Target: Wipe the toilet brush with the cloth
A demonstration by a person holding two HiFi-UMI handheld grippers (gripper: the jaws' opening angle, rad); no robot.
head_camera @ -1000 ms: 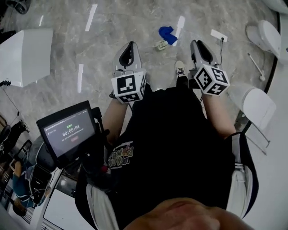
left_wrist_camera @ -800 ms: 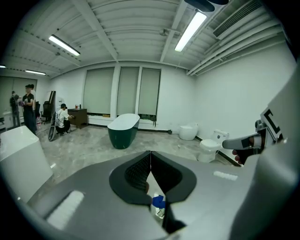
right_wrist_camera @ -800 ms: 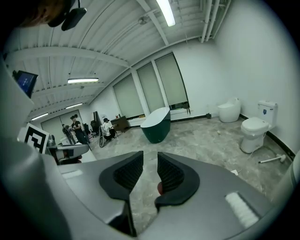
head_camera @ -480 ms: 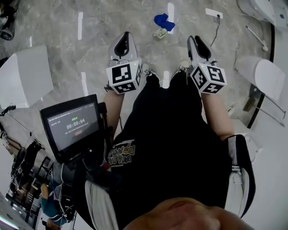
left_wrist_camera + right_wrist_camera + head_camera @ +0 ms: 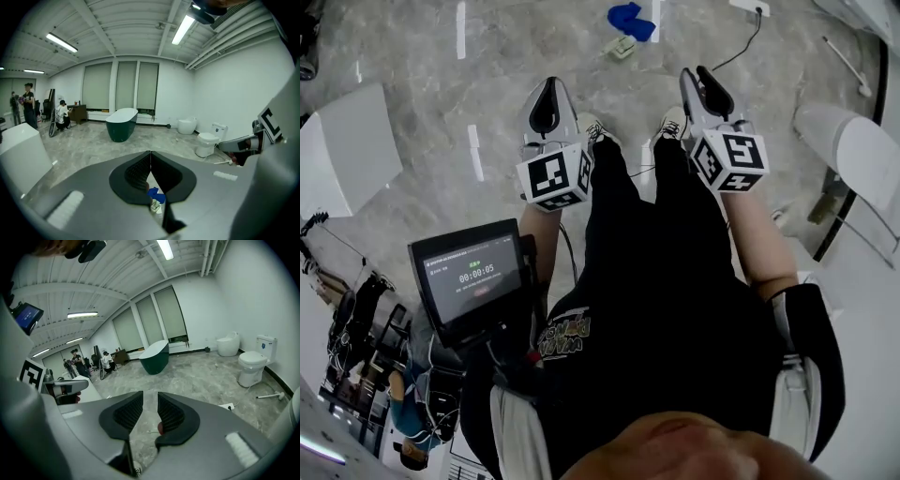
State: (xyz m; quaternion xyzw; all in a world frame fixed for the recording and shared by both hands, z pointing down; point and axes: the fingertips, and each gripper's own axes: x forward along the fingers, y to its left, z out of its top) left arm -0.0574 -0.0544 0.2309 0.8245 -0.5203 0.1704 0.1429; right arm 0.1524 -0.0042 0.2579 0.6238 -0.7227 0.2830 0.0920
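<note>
**Both grippers empty; cloth and brush on floor**

Left gripper (image 5: 547, 89): jaws together, nothing between them. Right gripper (image 5: 698, 80): jaws apart, empty. Blue cloth (image 5: 628, 19) lies crumpled ahead. The toilet brush (image 5: 844, 64) lies well apart from it (near the toilet (image 5: 251, 364)). We judge the cloth soft and light, so pinch a fold. The brush looks stiff, so take it mid-handle.
</note>
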